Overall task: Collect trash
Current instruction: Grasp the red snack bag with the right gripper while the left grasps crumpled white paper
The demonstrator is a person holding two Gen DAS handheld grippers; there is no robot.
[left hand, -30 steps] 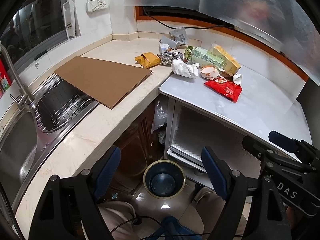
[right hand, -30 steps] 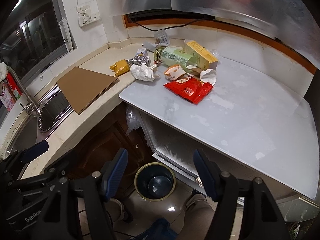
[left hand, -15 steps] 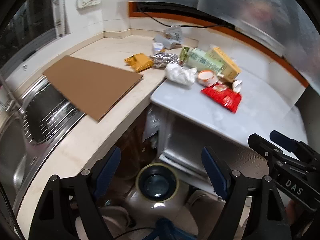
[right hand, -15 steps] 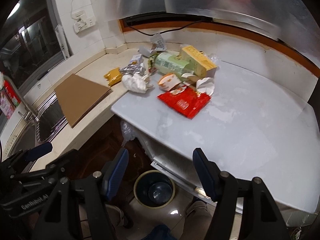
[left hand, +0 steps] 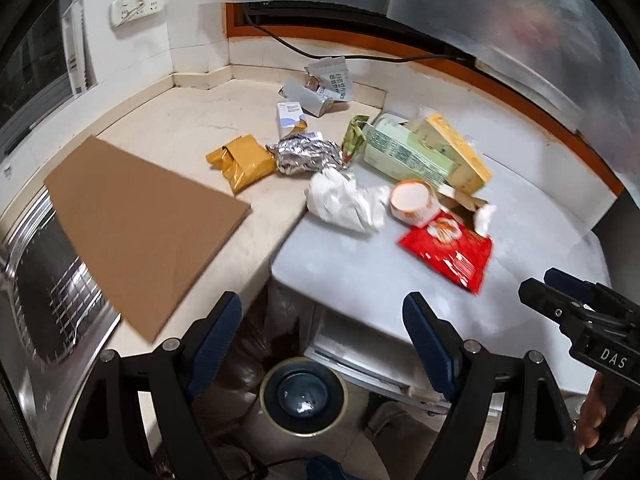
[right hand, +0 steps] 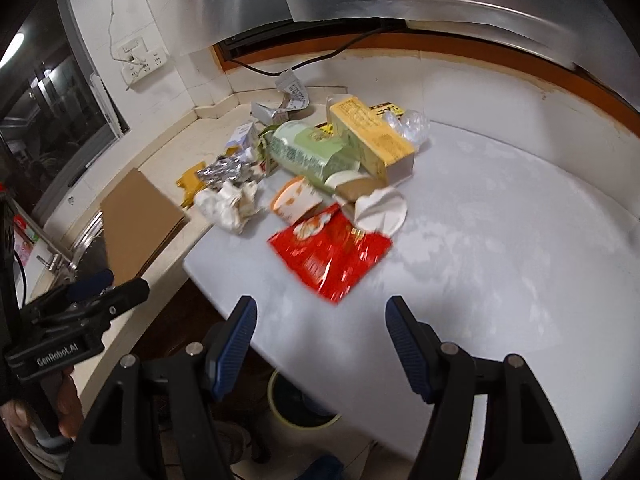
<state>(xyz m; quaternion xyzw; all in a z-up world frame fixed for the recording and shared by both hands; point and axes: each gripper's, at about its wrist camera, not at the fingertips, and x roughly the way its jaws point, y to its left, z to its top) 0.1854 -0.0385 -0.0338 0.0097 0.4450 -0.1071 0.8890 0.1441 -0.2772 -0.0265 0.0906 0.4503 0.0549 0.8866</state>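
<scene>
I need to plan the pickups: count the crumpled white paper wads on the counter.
2. One large white paper wad lies at the white counter's near-left corner; a smaller one sits just above the red snack bag. The pile may hide more.

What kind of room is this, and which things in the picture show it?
Most likely a home kitchen. A steel sink is set into a beige stone countertop in a tiled corner, a wall socket sits above it, and food wrappers such as a red snack bag lie there.
</scene>
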